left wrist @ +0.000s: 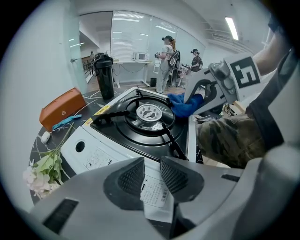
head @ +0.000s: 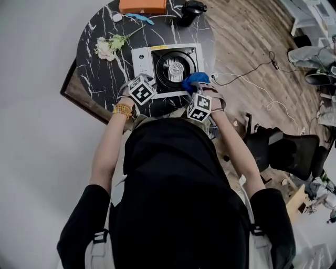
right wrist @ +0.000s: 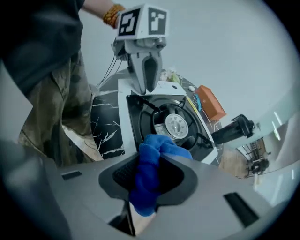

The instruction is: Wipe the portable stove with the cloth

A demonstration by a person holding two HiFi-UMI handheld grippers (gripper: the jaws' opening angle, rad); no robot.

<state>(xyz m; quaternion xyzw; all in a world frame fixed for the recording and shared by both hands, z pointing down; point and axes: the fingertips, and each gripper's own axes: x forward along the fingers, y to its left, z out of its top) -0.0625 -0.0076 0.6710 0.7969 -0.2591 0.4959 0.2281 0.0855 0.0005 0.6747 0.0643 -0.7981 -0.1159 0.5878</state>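
The portable stove (head: 168, 65) is white with a black burner well and sits on a round black marble table (head: 97, 73). My left gripper (left wrist: 152, 176) stands at its near left side, jaws closed on the stove's white front edge with the printed label (left wrist: 154, 190). From the right gripper view, the left gripper (right wrist: 149, 89) points down onto that white panel. My right gripper (right wrist: 152, 180) is shut on a bunched blue cloth (right wrist: 150, 154). It holds the cloth (head: 194, 80) over the stove's near right corner, beside the burner (right wrist: 177, 124).
At the table's far edge lie an orange pouch (head: 142, 6) and a black bottle (head: 191, 11). Flowers (head: 107, 47) lie left of the stove. Cables (head: 252, 79) run over the wooden floor on the right, near a black office chair (head: 286, 149). People (left wrist: 166, 63) stand in the background.
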